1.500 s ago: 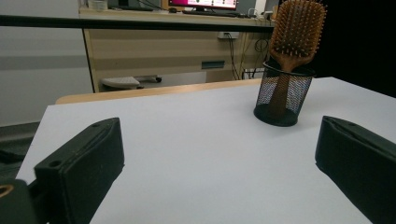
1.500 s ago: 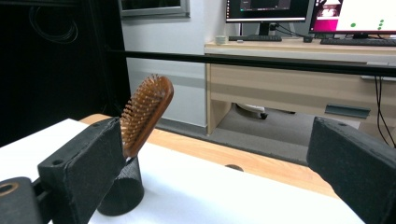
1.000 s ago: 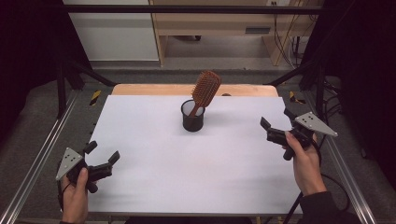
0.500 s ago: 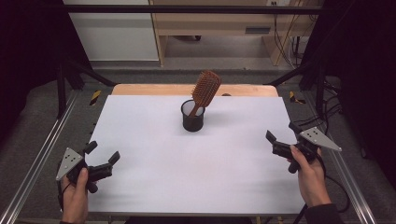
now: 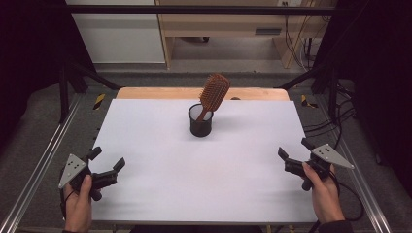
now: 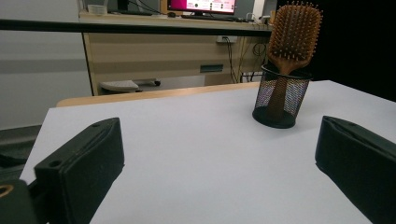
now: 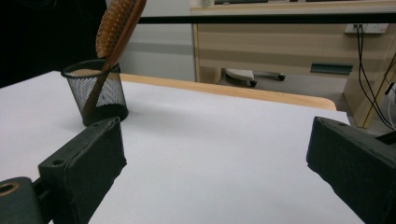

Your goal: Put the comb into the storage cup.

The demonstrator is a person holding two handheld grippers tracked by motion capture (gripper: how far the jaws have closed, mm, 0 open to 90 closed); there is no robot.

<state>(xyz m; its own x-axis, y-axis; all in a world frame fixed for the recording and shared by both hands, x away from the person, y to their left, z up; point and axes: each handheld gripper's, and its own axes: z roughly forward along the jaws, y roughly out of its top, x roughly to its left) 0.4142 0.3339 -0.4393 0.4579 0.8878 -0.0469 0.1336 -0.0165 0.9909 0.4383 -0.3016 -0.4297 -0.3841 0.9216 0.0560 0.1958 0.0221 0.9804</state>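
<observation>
Both tongs open, right tongs (image 5: pixel 295 154) now nearer the person, hairbrush (image 5: pixel 214 92) unmoved.

Brown wooden paddle hairbrush (image 5: pixel 214 94) stands handle-down in a black wire-mesh cup (image 5: pixel 200 122), leaning to one side, bristled head clear above the rim. The cup sits upright toward the far middle of the white surface (image 5: pixel 160 160).

Lab (black metal frame (image 5: pixel 204 8), cabled desk (image 5: pixel 228 26))
</observation>
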